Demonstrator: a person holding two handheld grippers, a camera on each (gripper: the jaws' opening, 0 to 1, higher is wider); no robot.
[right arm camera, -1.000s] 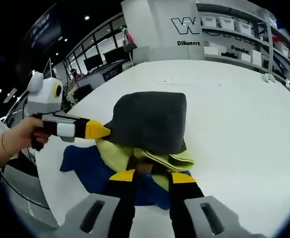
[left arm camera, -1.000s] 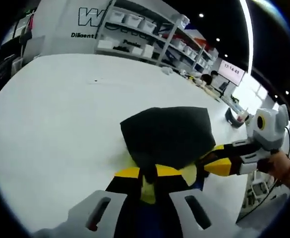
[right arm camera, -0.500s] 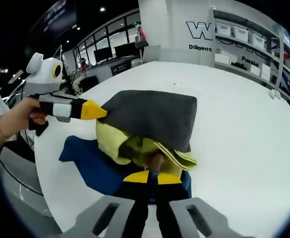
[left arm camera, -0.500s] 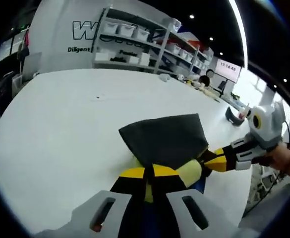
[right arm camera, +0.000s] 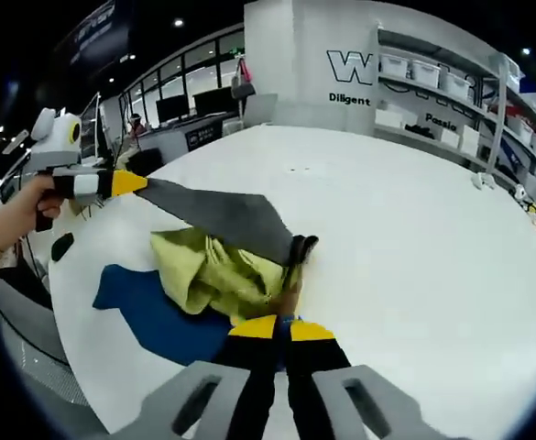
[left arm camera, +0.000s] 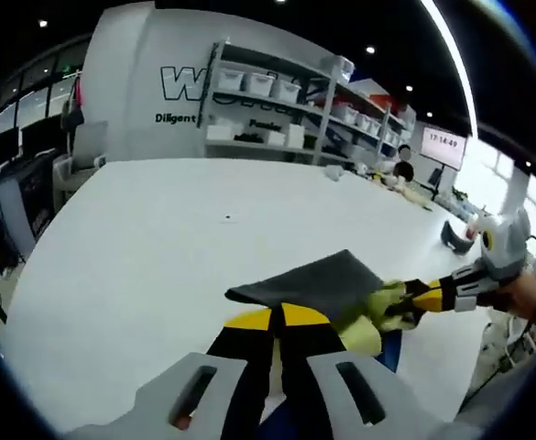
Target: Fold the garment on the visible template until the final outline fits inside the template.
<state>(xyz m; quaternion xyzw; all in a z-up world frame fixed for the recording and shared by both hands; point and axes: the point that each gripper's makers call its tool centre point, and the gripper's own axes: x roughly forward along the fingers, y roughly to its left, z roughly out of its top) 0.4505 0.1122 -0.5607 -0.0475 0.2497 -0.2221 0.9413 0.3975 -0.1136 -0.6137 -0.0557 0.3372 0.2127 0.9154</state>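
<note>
A garment, dark grey outside (right arm camera: 224, 216) and yellow-green inside (right arm camera: 214, 271), hangs stretched between both grippers above a blue template (right arm camera: 148, 313) on the white table (right arm camera: 414, 266). My right gripper (right arm camera: 282, 325) is shut on one corner of the garment. My left gripper (right arm camera: 128, 181), held by a hand, is shut on the far grey edge. In the left gripper view my left gripper (left arm camera: 278, 316) pinches the grey cloth (left arm camera: 315, 280), and the right gripper (left arm camera: 412, 293) grips its yellow-green end. A bit of the blue template (left arm camera: 392, 348) shows below the cloth.
The round white table (left arm camera: 139, 247) spreads wide beyond the garment. Shelves with white bins (left arm camera: 277, 110) stand along the back wall. Desks with monitors (right arm camera: 180, 115) stand past the table's left edge. A dark object (left arm camera: 454, 236) lies near the table's far right.
The garment, which lay folded over the template, has been raised and pulled taut between the grippers; its yellow-green inside now hangs down and more of the blue template shows.
</note>
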